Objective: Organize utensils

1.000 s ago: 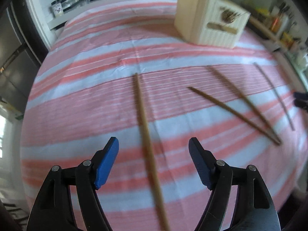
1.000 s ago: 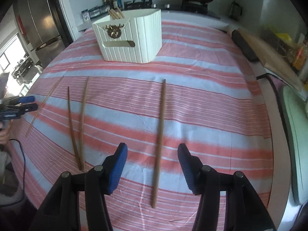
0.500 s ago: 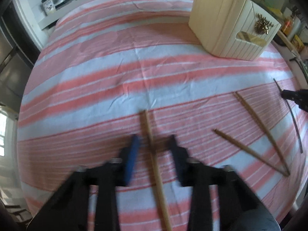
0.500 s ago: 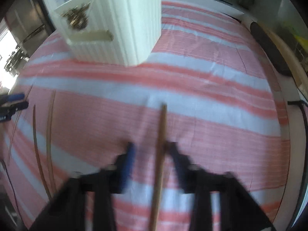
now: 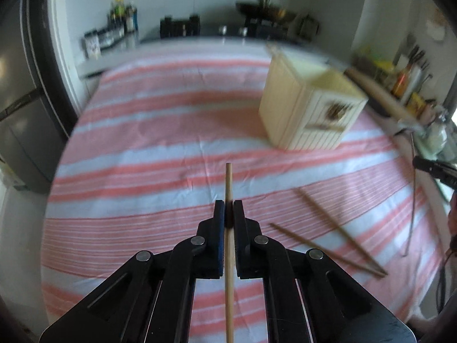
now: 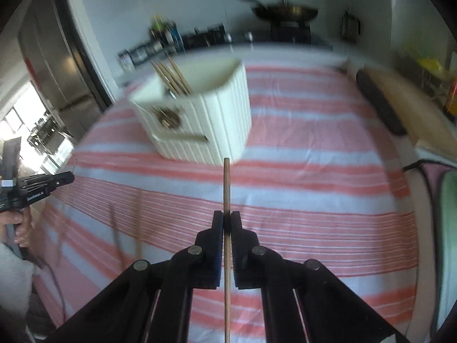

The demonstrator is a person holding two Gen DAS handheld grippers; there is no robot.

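My left gripper [image 5: 228,204] is clenched on a chopstick [image 5: 228,183]: the jaws have just been closing and the blue pads now pinch the pale stick, which runs straight between them, its far tip poking out past the fingertips over the striped cloth [image 5: 148,143] and its near end running down out of view. My right gripper [image 6: 226,214] has likewise just been closing and grasps a darker stick [image 6: 226,183], held the same way, tip pointing toward the far side of the table. The cream ribbed holder [image 5: 308,111] stands on the cloth beyond both tips, to the far right in the left view and just past the stick's tip in the right view, where several chopsticks [image 6: 171,78] lean out of its far left corner. In the left view a loose pair [image 5: 337,243] lies on the cloth to the right, the two sticks meeting at their near ends, with one thinner stick [image 5: 411,208] farther right near the table edge. In the right view those loose sticks are blurred streaks at the left. A frying pan [image 6: 285,11] sits on the far counter.
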